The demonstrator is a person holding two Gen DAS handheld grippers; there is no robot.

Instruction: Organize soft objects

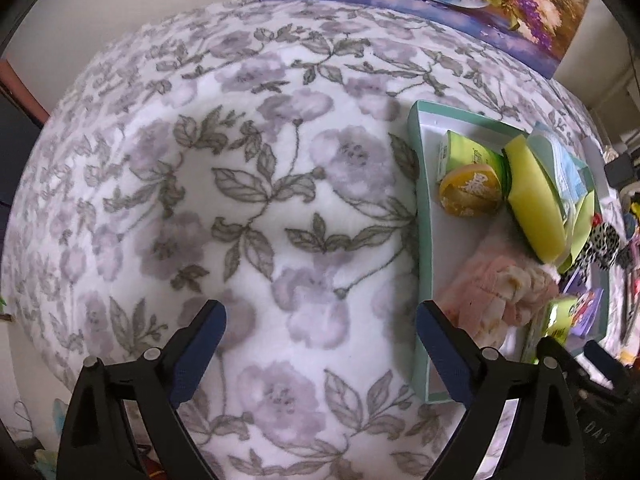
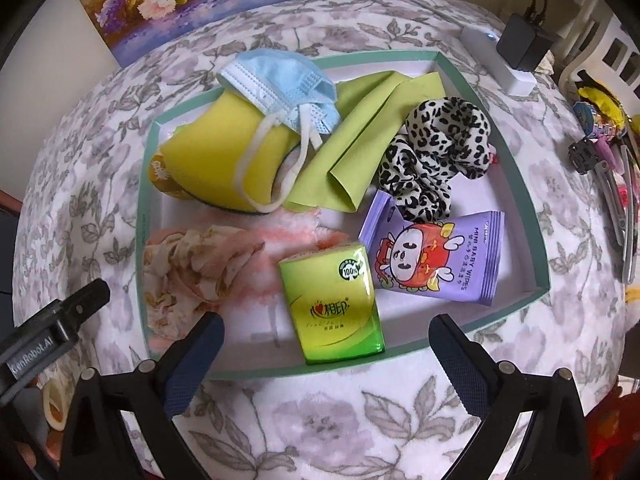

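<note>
A shallow teal-rimmed box (image 2: 538, 240) on the floral blanket holds the soft items: a blue face mask (image 2: 280, 80), a yellow sponge (image 2: 216, 160), a lime cloth (image 2: 360, 140), a leopard-print scrunchie (image 2: 436, 152), a purple baby-wipes pack (image 2: 436, 256), a green tissue pack (image 2: 336, 304) and a pink floral cloth (image 2: 192, 268). My right gripper (image 2: 326, 344) stands open above the tissue pack at the box's near edge, gripping nothing. My left gripper (image 1: 322, 340) is open over bare blanket, left of the box (image 1: 424, 240); its right fingertip (image 1: 432, 320) reaches the box's rim.
A flower painting (image 2: 240, 0) leans against the wall behind. A white power strip with a black adapter (image 2: 516, 48) and hair clips (image 2: 616, 200) lie right of the box. The blanket (image 1: 240, 200) left of the box carries nothing. The left gripper's body (image 2: 52, 332) shows at the right view's lower left.
</note>
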